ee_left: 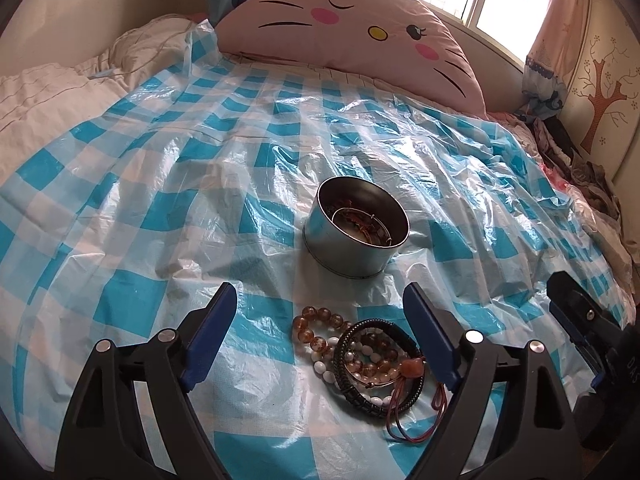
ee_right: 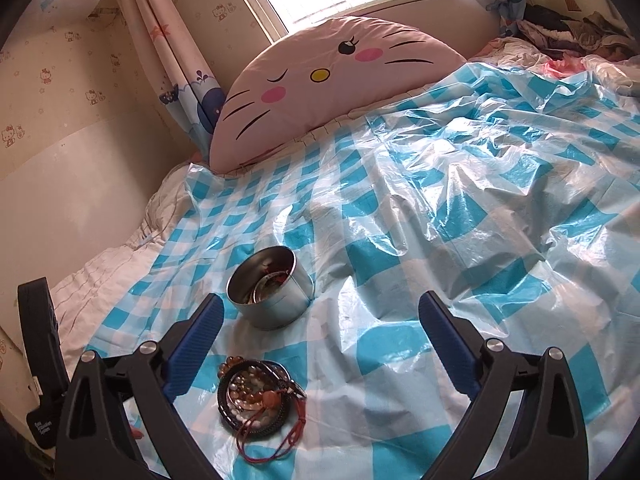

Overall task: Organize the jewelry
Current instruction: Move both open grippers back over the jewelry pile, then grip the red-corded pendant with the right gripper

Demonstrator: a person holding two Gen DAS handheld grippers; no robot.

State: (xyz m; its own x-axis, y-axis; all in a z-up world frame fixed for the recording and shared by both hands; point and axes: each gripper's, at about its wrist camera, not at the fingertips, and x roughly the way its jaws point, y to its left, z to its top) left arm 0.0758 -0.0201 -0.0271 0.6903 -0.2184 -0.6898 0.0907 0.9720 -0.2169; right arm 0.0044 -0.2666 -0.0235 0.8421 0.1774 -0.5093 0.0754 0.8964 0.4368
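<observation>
Your left gripper (ee_left: 316, 320) stands spread and empty, the pile of bracelets (ee_left: 362, 360) lying on the checked plastic sheet (ee_left: 140, 200) between its fingers. Your right gripper (ee_right: 320, 334) gapes empty too. Beyond sits the round tin (ee_left: 356, 232), apparently holding jewelry already.

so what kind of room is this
Most likely a child's bedroom: a bed spread with a blue-and-white checked plastic sheet, a big pink cat-face cushion against the headboard, and cartoon-print curtains by the window.
</observation>
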